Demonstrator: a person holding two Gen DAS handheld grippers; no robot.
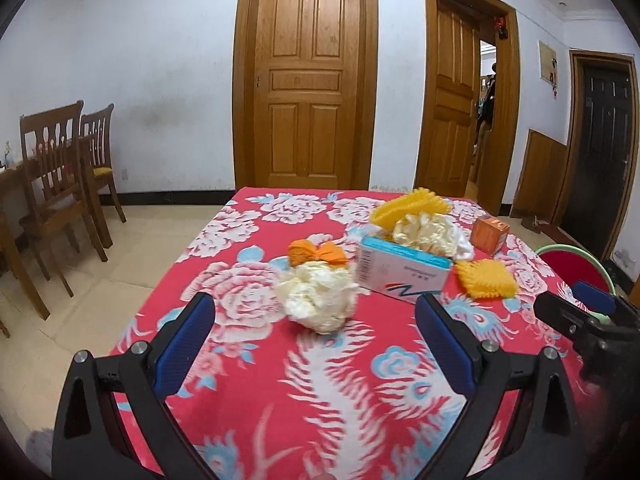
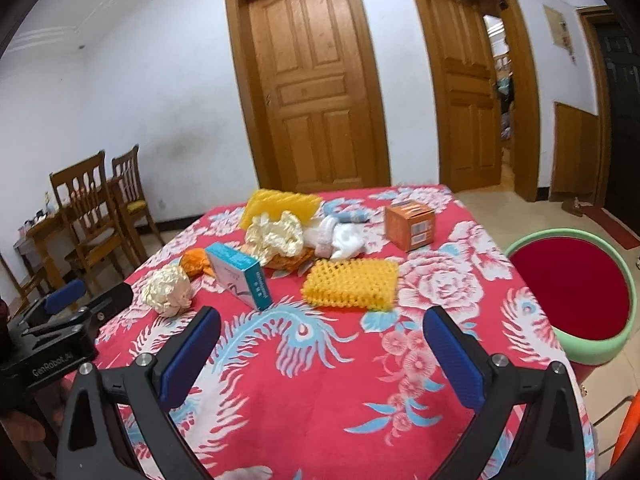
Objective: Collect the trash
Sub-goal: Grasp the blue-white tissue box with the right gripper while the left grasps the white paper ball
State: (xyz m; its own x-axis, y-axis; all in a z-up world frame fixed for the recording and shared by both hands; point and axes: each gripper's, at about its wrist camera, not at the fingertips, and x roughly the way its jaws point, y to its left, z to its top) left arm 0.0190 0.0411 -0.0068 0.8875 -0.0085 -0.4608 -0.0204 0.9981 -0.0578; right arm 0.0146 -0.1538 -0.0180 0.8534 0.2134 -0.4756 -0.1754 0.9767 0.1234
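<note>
Trash lies on a table under a red flowered cloth point(image 1: 256, 360) point(image 2: 320, 380). A crumpled cream wad point(image 1: 318, 298) point(image 2: 168, 290) sits just ahead of my open left gripper point(image 1: 316, 320), nothing between its fingers. Behind it are an orange wad point(image 1: 316, 252) point(image 2: 192, 262), a white and teal box point(image 1: 402, 272) point(image 2: 240, 276), yellow foam nets point(image 1: 486, 278) point(image 2: 352, 288), a second cream wad point(image 1: 424, 232) point(image 2: 276, 234), white tissue point(image 2: 340, 240) and an orange box point(image 1: 490, 234) point(image 2: 410, 220). My right gripper point(image 2: 320, 332) is open and empty, short of the foam net.
A green-rimmed red round stool or bin point(image 2: 576, 292) point(image 1: 576, 264) stands off the table's right side. Wooden chairs point(image 1: 60, 184) point(image 2: 100, 208) stand at the left wall. Two wooden doors point(image 1: 304, 80) are behind the table; the right one is ajar.
</note>
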